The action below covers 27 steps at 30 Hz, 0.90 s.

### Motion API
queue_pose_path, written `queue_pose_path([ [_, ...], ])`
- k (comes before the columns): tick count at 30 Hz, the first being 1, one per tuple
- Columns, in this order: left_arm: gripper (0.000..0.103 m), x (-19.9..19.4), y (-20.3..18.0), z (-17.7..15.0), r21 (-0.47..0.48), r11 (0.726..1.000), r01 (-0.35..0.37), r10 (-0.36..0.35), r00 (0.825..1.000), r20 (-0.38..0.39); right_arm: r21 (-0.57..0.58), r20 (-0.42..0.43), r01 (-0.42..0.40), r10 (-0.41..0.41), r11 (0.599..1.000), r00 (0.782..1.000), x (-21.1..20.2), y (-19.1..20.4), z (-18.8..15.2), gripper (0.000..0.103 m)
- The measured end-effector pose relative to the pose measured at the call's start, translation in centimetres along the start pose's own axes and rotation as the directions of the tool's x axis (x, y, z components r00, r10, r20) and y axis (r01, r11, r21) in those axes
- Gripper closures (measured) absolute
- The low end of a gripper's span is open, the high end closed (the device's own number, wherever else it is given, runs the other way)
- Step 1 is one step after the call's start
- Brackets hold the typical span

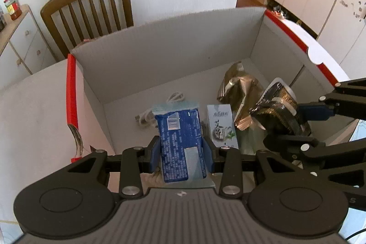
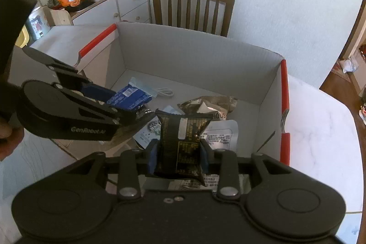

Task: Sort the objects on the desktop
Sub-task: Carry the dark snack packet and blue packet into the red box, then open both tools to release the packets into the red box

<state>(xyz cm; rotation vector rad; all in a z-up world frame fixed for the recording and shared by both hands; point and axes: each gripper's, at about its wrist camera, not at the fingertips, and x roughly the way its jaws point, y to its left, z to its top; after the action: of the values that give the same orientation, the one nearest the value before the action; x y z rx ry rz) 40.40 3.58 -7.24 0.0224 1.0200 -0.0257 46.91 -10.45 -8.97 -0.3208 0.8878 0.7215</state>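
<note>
Blue packet (image 1: 180, 143) pinched in left fingers (image 1: 155, 152), black snack pouch (image 2: 183, 141) in right fingers (image 2: 152, 157), over box (image 1: 160, 56).

White marbled bench (image 2: 320, 120), carrying one open cardboard box (image 2: 194, 56) with white inner walls and red-edged flaps. Box set directly on the bench top, near the edge beside a wooden chair (image 2: 192, 8). On the box floor: white coiled cable (image 1: 160, 106) toward the back wall, pale printed carton (image 1: 220, 127) lying flat, crumpled gold-brown bag (image 1: 240, 88) just beside it, white flat pouch (image 2: 219, 136) near the right wall.
</note>
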Motion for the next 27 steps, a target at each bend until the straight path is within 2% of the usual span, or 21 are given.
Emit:
queue_pose_path([
  [7, 0.064, 0.3, 0.3, -0.2, -0.025, 0.999, 0.020, -0.020, 0.999, -0.027, 0.004, -0.006, -0.012, 0.012, 1.000, 1.000, 0.1, -0.1, 0.0, 0.063],
  [8, 0.062, 0.2, 0.4, -0.2, -0.030, 0.999, 0.023, -0.024, 0.999, -0.030, 0.003, -0.005, -0.015, 0.015, 1.000, 1.000, 0.0, -0.1, 0.0, 0.061],
  [10, 0.060, 0.2, 0.5, -0.3, -0.037, 0.999, 0.031, -0.032, 0.999, -0.034, -0.001, 0.002, -0.015, 0.015, 1.000, 1.000, -0.1, 0.0, -0.1, 0.050],
  [12, 0.055, 0.1, 0.2, -0.4, -0.029, 0.999, 0.028, -0.029, 0.999, -0.039, -0.004, 0.007, -0.024, 0.024, 1.000, 1.000, -0.4, 0.1, -0.2, 0.050],
  [14, 0.045, 0.0, -0.1, -0.4, -0.019, 0.999, 0.031, -0.032, 0.999, -0.038, -0.013, 0.013, -0.016, 0.016, 1.000, 1.000, -0.6, 0.3, -0.2, 0.050],
  [16, 0.042, -0.3, -0.4, -0.4, -0.012, 1.000, 0.028, -0.028, 0.999, -0.029, -0.009, 0.018, -0.018, 0.018, 1.000, 1.000, -0.9, 0.2, -0.1, 0.049],
  [27, 0.038, -2.2, -0.5, -0.2, -0.021, 1.000, 0.012, -0.012, 1.000, -0.003, 0.006, 0.064, -0.010, 0.010, 1.000, 0.998, -3.3, -0.2, 0.1, 0.047],
])
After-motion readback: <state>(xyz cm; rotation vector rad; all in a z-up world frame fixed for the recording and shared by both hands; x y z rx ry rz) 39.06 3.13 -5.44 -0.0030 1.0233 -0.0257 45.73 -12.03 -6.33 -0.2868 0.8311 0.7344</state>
